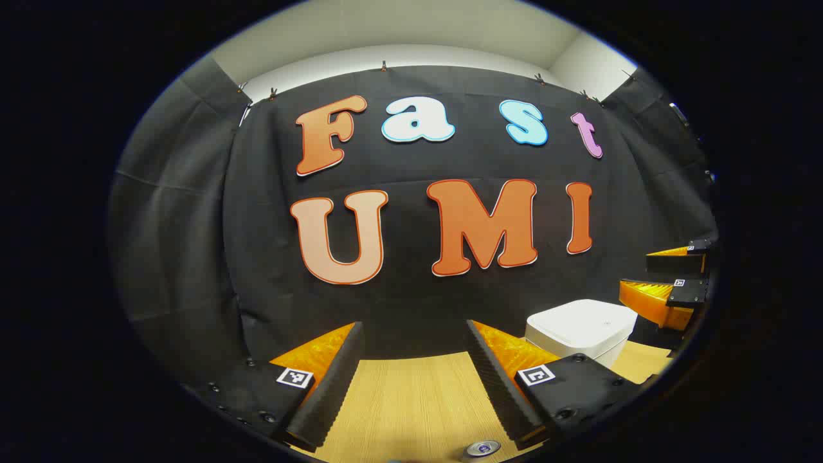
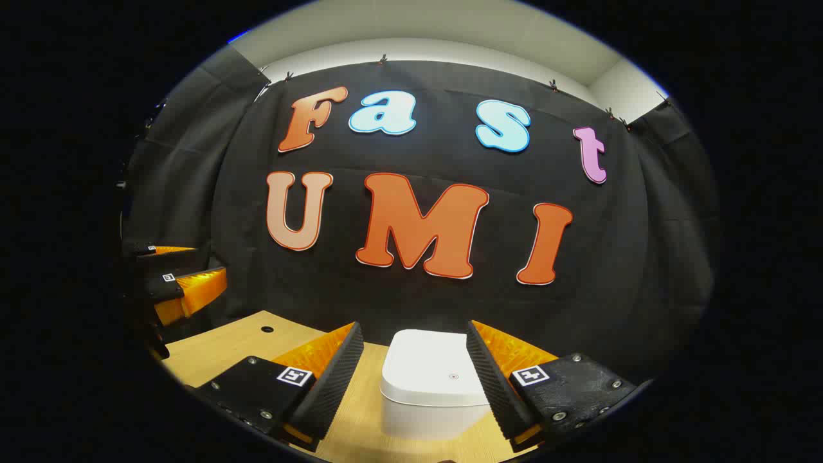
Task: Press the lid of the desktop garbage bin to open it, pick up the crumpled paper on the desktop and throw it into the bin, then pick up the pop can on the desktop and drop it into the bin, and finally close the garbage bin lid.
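**Desk:** What does the right gripper view show?

**Photographer:** The right gripper (image 2: 415, 376) hangs above the wooden table (image 2: 225, 347), its jaws spread wide and gripping nothing. The white garbage bin (image 2: 432, 386) stands on the table between the two fingers as seen from behind, farther off and untouched, near the table's far edge by the black cloth wall (image 2: 643, 257). Its lid (image 2: 431, 366) lies flat and closed. A small round hole (image 2: 267, 329) marks the tabletop toward the far left corner.

**Desk:** And the other hand's tool?

**Photographer:** The left gripper (image 1: 415, 376) also stands wide apart over bare tabletop (image 1: 411, 399), nothing between its fingers. In the left gripper view the bin (image 1: 578, 331) sits off to the right, close to the table's far edge, beyond that gripper's right finger. At the near edge, just by the fingers, a small round metal top (image 1: 482, 448) peeks in; whether it is the pop can, I cannot tell.

**Desk:** Do the grippers see each other?

**Photographer:** Yes. Each appears at the margin of the other's view: the right gripper (image 1: 669, 283) raised past the bin, the left gripper (image 2: 183, 276) held above the table's left side, both well apart from the bin.
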`<action>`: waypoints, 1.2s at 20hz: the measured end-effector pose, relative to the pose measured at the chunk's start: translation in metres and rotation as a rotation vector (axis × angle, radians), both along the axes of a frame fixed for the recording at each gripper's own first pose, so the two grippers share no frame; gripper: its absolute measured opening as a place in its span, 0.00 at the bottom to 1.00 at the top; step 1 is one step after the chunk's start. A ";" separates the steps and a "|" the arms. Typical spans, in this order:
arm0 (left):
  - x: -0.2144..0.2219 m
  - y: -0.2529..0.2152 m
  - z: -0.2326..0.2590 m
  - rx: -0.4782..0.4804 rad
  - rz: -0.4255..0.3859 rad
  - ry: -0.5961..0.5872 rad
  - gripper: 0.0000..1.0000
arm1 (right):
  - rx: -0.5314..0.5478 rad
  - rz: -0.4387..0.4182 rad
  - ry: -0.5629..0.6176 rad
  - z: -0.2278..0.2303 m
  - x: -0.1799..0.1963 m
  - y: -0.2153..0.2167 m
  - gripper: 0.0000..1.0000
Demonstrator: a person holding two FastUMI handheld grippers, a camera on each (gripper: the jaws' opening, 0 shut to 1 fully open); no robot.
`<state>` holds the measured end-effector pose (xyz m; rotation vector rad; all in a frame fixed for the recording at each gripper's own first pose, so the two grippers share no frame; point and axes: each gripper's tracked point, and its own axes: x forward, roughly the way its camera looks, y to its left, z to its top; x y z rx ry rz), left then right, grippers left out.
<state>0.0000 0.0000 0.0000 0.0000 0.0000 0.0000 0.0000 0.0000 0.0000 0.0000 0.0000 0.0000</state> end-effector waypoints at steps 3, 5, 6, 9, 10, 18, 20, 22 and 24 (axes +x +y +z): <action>-0.001 -0.002 0.002 0.004 -0.001 -0.002 1.00 | -0.005 -0.010 -0.006 0.001 -0.002 -0.007 0.97; -0.002 -0.005 0.002 0.013 0.000 -0.001 1.00 | -0.004 -0.020 -0.010 0.001 -0.001 -0.013 0.97; -0.003 -0.003 0.003 0.017 0.002 -0.004 1.00 | -0.003 -0.026 -0.009 0.000 -0.001 -0.016 0.97; -0.006 -0.003 0.005 0.029 0.013 -0.012 1.00 | -0.003 -0.038 -0.003 -0.003 0.001 -0.026 0.98; -0.006 -0.002 0.005 0.033 0.019 -0.011 0.99 | -0.005 -0.038 -0.001 -0.003 0.003 -0.029 0.97; -0.008 0.007 -0.002 0.037 0.062 0.008 1.00 | 0.009 -0.031 0.039 -0.012 0.021 -0.043 0.79; -0.008 0.009 -0.003 0.038 0.074 0.013 1.00 | 0.015 -0.026 0.046 -0.013 0.027 -0.045 0.71; -0.007 0.011 -0.005 0.039 0.086 0.019 1.00 | 0.023 -0.023 0.051 -0.012 0.033 -0.048 0.64; -0.006 0.013 -0.007 0.043 0.098 0.023 1.00 | 0.024 -0.019 0.057 -0.014 0.040 -0.051 0.60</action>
